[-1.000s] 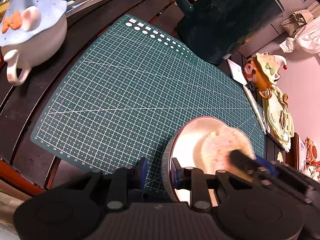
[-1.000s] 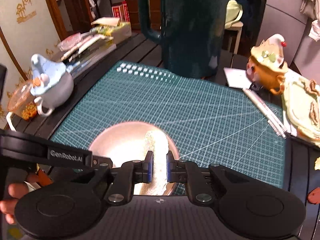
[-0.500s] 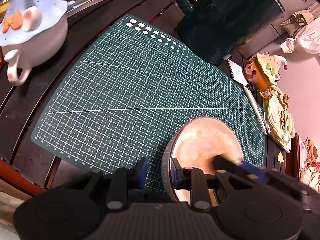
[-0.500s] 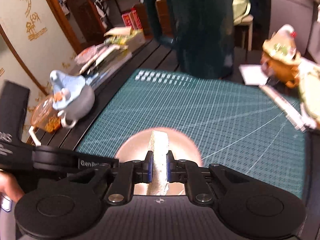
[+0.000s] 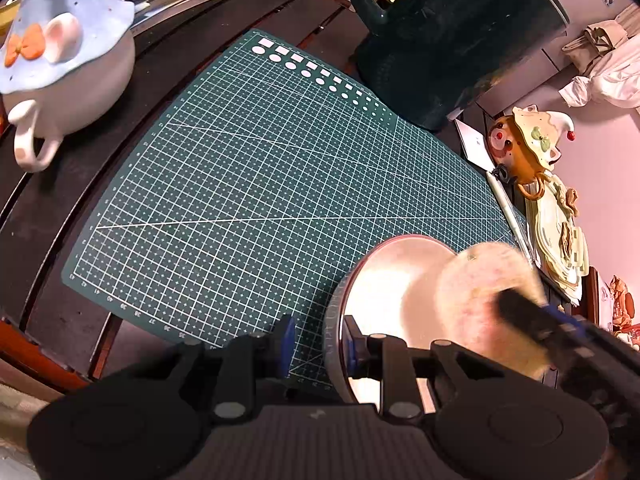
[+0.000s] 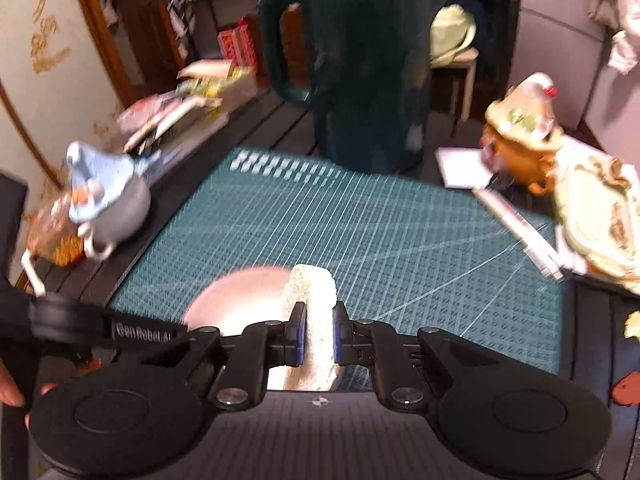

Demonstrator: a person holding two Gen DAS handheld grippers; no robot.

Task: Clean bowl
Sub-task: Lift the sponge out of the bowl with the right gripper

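— Since 0.5 s ago, what has moved?

— Mostly the sponge [image 5: 476, 292]: it was low and smeared inside the bowl [image 5: 392, 280], and it has swung back up to the bowl's far right rim, as it sat 1 s ago. From the right wrist the background is streaked with blur, and the bowl has slid left of the pads. The bowl itself has not shifted.

— And the setting?

— A dark slatted table [image 5: 52, 200] carries a green cutting mat [image 5: 256, 184]. Beyond the mat stands a big dark jug [image 5: 448, 36]. Left of the mat sits a blue-lidded pot [image 5: 68, 68]; right of it, an orange figurine pot [image 5: 524, 144] and 1 pen [image 5: 508, 208]. The bowl rests on the mat's near right corner. Shelves and clutter fill the room behind.

— The tools?

— The left gripper [image 5: 316, 344] straddles the bowl's near rim, 1 finger outside, 1 inside; whether it pinches the wall, I cannot tell. The right gripper [image 6: 317, 332] is clamped on the sponge, which stands on edge in the bowl.
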